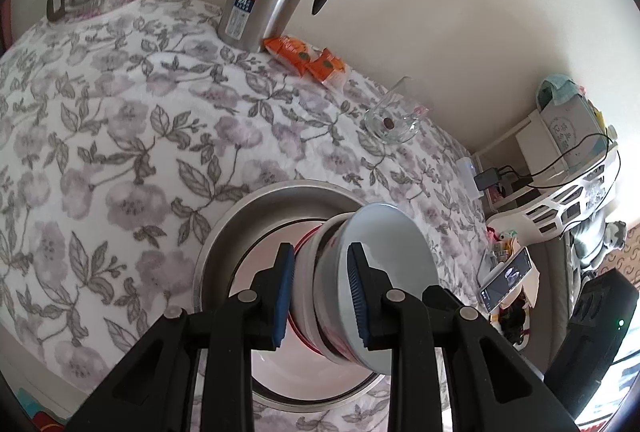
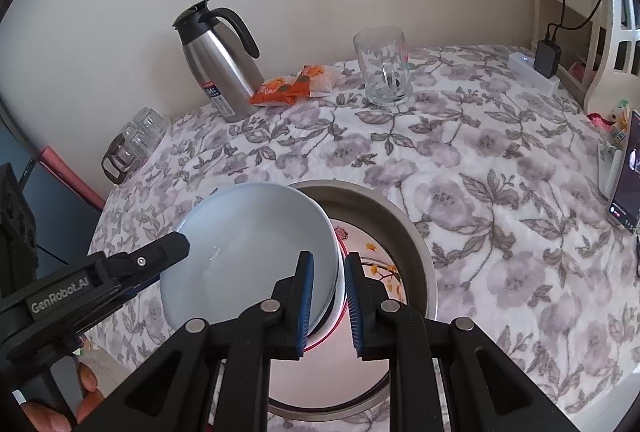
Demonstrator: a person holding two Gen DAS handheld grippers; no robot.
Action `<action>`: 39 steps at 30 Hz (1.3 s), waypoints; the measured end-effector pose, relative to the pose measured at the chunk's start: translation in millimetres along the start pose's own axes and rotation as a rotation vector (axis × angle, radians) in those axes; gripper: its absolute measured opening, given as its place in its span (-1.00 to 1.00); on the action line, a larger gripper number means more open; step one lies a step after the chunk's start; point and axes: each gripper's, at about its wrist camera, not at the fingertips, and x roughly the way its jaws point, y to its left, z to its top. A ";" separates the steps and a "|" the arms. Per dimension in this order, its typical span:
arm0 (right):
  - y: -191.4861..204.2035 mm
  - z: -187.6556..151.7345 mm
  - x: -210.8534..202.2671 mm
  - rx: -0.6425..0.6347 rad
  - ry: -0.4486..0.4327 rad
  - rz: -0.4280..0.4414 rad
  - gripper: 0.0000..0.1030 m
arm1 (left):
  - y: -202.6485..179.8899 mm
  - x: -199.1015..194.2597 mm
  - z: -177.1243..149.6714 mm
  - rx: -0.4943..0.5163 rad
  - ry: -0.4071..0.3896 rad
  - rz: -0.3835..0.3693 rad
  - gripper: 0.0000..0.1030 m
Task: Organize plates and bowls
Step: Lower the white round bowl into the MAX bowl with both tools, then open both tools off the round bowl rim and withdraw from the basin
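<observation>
Right wrist view: both jaws pinch tilted pale-blue bowl (image 2: 248, 252), seemingly stacked on another.

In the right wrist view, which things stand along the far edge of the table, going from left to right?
Group of glasses → steel thermos jug → orange snack packets → clear glass mug → white power strip with a black charger.
</observation>
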 end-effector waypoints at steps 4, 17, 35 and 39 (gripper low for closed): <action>-3.3 0.5 1.7 0.008 0.007 -0.032 -0.30 | -3.2 -4.4 -0.2 0.008 -0.015 0.028 -0.15; -6.4 0.3 7.8 -0.004 0.017 -0.101 0.37 | 7.4 4.6 -2.2 0.042 -0.019 0.253 0.72; -10.5 0.8 2.4 -0.008 -0.035 -0.149 1.00 | 7.0 -12.4 -2.2 0.069 -0.121 0.309 0.84; -11.0 -2.3 -1.7 -0.005 -0.048 -0.159 1.00 | 5.4 -17.3 -4.7 0.105 -0.159 0.367 0.84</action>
